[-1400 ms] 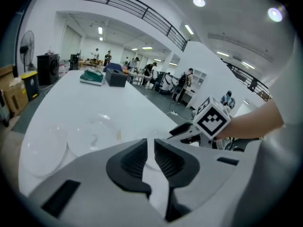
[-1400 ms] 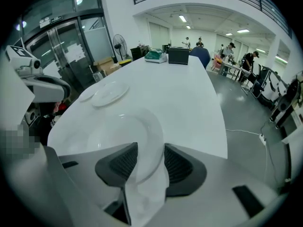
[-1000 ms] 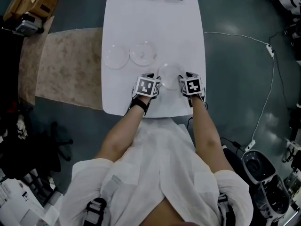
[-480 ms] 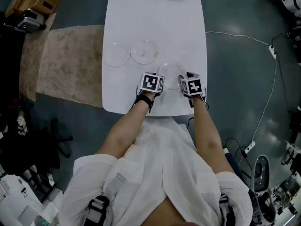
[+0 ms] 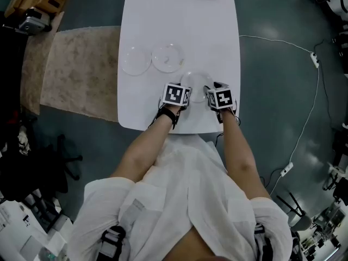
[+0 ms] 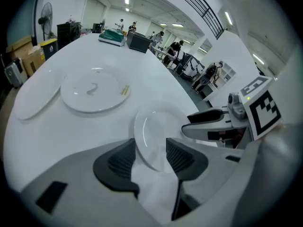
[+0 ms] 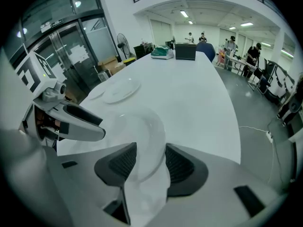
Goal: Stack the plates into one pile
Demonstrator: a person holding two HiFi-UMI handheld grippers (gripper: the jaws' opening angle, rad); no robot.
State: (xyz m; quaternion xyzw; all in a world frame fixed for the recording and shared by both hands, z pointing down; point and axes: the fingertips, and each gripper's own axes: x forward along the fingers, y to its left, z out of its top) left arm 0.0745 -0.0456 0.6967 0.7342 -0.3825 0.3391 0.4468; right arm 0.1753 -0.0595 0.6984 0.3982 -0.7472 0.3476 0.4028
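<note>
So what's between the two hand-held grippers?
A round white plate, in the head view. Both the left hand-held gripper and right hand-held gripper have just been opening, its rim between their jaws.

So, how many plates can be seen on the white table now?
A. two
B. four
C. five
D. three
D: the left plate and the middle plate lie side by side, and the near plate lies apart from them.
</note>
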